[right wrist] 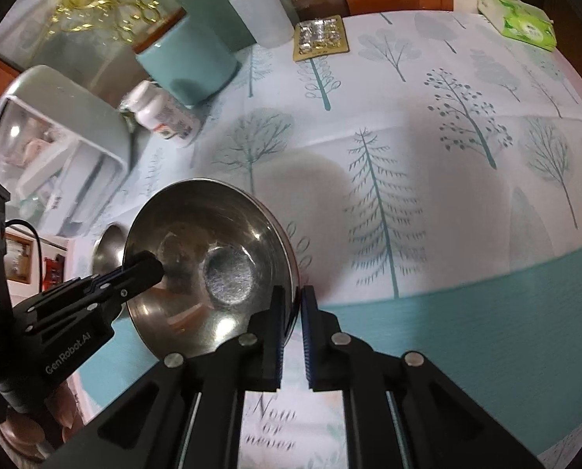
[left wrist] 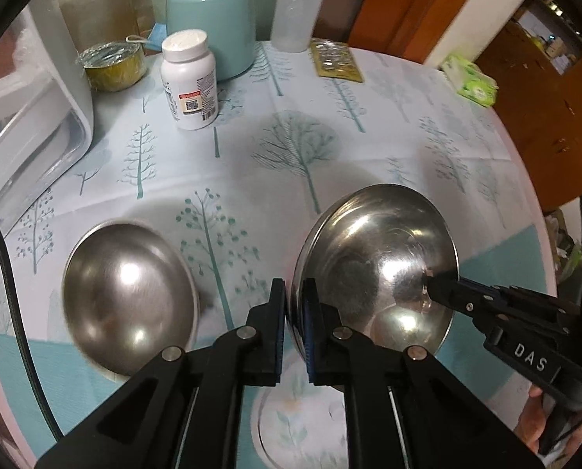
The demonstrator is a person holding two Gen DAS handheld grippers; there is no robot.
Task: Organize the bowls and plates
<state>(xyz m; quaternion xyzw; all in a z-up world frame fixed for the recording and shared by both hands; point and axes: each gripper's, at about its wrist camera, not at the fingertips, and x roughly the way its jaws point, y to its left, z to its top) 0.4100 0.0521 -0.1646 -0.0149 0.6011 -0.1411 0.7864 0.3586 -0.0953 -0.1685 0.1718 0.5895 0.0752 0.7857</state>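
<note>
Tree-print tablecloth (left wrist: 330, 90) lay under everything. Both grippers pinched opposite rims of one steel bowl (left wrist: 373, 269), tilted, centre-right: left gripper (left wrist: 292, 328) clamped on its near-left rim, right gripper (right wrist: 291, 328) on the far side. Second bowl (left wrist: 128, 301) sat lower left, nearer the left gripper.

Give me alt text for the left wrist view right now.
Both grippers clamp opposite rims of one steel bowl: the left gripper near the camera, the right gripper from the right. A second steel bowl lies upside down at left on the tree-print tablecloth.
</note>
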